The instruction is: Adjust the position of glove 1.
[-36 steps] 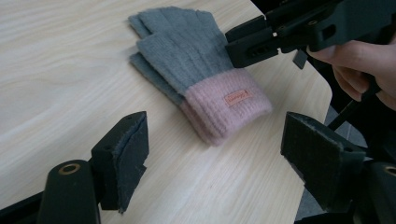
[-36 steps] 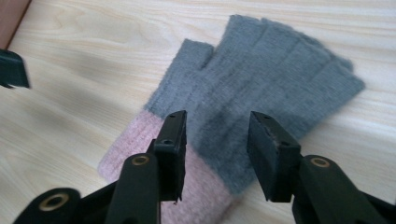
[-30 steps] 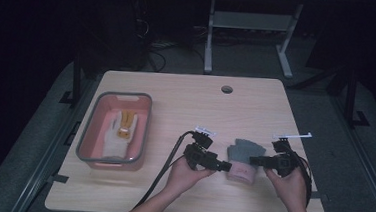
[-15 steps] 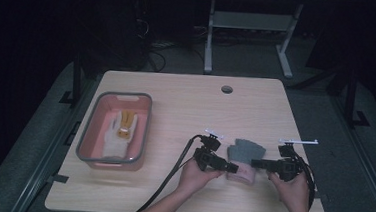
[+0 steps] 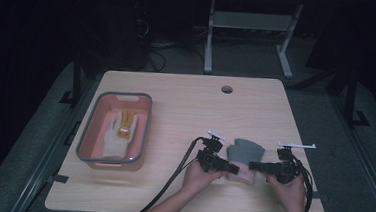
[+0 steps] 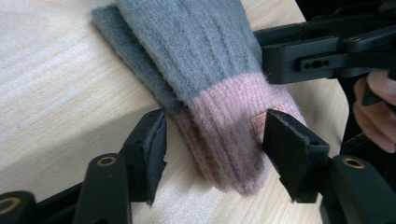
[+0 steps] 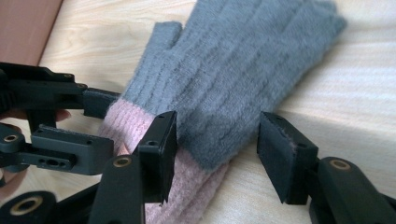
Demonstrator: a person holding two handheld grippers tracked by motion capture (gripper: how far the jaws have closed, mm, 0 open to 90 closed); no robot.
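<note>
A grey knitted glove with a pink cuff (image 5: 244, 159) lies flat on the wooden table (image 5: 186, 106), well to the right of the pink tub (image 5: 116, 127) that holds a white and orange glove (image 5: 120, 131). At the glove's cuff the two grippers meet from opposite sides. The left gripper (image 6: 212, 147) has its jaws astride the pink cuff; they have just been closing, yet a gap still shows between each pad and the knit. The right gripper (image 7: 215, 151) straddles the glove's other edge, where grey meets pink; its jaws have just been opening and stand wide, the pads off the fabric. The glove's fingers point away from the person, toward the table's round hole (image 5: 227, 89)
</note>
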